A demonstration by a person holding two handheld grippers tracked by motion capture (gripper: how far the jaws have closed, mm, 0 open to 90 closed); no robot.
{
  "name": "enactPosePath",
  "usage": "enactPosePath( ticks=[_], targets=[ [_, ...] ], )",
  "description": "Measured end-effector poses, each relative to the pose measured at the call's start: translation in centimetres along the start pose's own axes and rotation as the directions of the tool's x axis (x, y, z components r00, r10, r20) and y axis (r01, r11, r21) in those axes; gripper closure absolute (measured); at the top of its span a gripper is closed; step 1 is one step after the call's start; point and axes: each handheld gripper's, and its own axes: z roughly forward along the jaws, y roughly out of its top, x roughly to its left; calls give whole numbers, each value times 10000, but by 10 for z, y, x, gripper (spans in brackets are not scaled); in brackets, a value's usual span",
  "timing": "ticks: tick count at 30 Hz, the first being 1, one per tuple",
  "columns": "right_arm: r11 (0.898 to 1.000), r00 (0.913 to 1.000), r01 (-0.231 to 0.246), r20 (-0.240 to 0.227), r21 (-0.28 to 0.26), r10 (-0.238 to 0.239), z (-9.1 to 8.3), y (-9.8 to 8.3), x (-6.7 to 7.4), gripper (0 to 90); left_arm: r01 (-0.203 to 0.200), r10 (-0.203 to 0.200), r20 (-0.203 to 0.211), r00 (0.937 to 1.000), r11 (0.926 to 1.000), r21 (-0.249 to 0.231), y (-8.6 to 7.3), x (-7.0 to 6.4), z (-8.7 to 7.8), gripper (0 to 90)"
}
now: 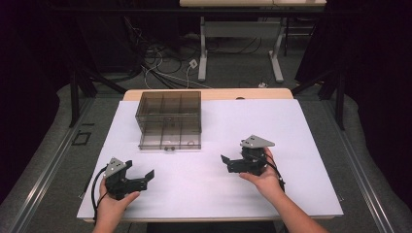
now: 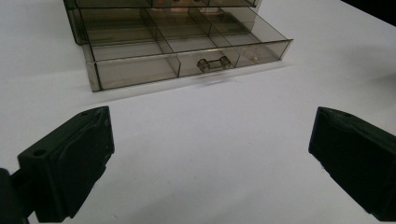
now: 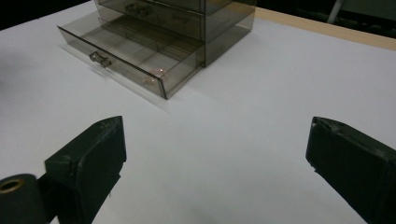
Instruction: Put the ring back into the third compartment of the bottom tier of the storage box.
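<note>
A smoky see-through drawer box (image 1: 169, 112) stands at the back left of the white table (image 1: 204, 194). Its bottom drawer (image 1: 170, 141) is pulled out toward me, with a small handle (image 2: 213, 63) on its front and dividers inside. My left gripper (image 1: 141, 171) rests near the table's front left, jaws wide apart with nothing between them, pointing at the drawer (image 2: 187, 51). My right gripper (image 1: 232, 158) sits to the right of the box, also open and holding nothing. In the right gripper view the drawer (image 3: 126, 60) and its handle (image 3: 99, 59) lie ahead to the left.
White table surface stretches between and in front of both grippers. A strip of wooden tabletop (image 1: 243, 93) shows behind the white sheet. Beyond it stand desk legs (image 1: 202, 58) and loose cables (image 1: 165, 68) on the floor, with dark curtains at both sides.
</note>
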Motion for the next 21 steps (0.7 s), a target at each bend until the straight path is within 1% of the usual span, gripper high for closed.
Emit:
enactPosePath(
  ticks=[1, 2, 3, 4, 6, 7, 10, 13, 14, 15, 16, 17, 21],
  targets=[
    [10000, 10000, -33, 84, 66, 33, -2, -2, -1, 48, 0, 0, -1, 10000, 10000, -12, 0, -1, 0, 4],
    [9999, 9999, -114, 88, -68, 115, -2, -5, -3, 48, -15, 15, 3, 10000, 10000, -11, 0, -1, 0, 4],
    [9998, 9997, -195, 113, -77, 196, -4, -7, -5, 49, -39, 39, -5, 10000, 10000, -24, 0, -1, 0, 4],
    [9997, 9996, -242, 144, 9, 241, -5, -9, -6, 50, -98, 98, -30, 9999, 9999, -48, 0, -1, 0, 4],
    [9997, 9994, -256, 216, 67, 254, -7, -13, -9, 50, -117, 117, -35, 9999, 9999, -93, 1, -2, -1, 11],
    [9996, 9993, -295, 248, 7, 295, -8, -14, -10, 50, -152, 151, -50, 9999, 9998, -135, 1, -2, -1, 12],
    [9990, 9985, -454, 296, 45, 452, -13, -18, -14, 50, -302, 298, -134, 9995, 9992, -276, 1, -4, -3, 42],
    [9987, 9981, -464, 414, 210, 455, -18, -23, -19, 52, -428, 423, -118, 9990, 9981, -437, 2, -5, -5, 78],
    [9988, 9976, -481, 507, 120, 474, -19, -25, -20, 52, -454, 449, -129, 9989, 9979, -458, 2, -5, -5, 93],
    [9990, 9979, -410, 517, 168, 401, -21, -27, -22, 52, -515, 509, -149, 9986, 9976, -456, 3, -6, -6, 113],
    [9987, 9970, -493, 601, 86, 487, -22, -28, -23, 53, -557, 550, -162, 9984, 9972, -491, 3, -6, -6, 135],
    [9984, 9968, -546, 591, 150, 536, -24, -29, -24, 53, -577, 569, -175, 9982, 9971, -494, 3, -6, -6, 154],
    [9970, 9944, -773, 723, -1, 771, -27, -32, -29, 54, -550, 543, -144, 9984, 9970, -536, 3, -7, -6, 163]
  ],
)
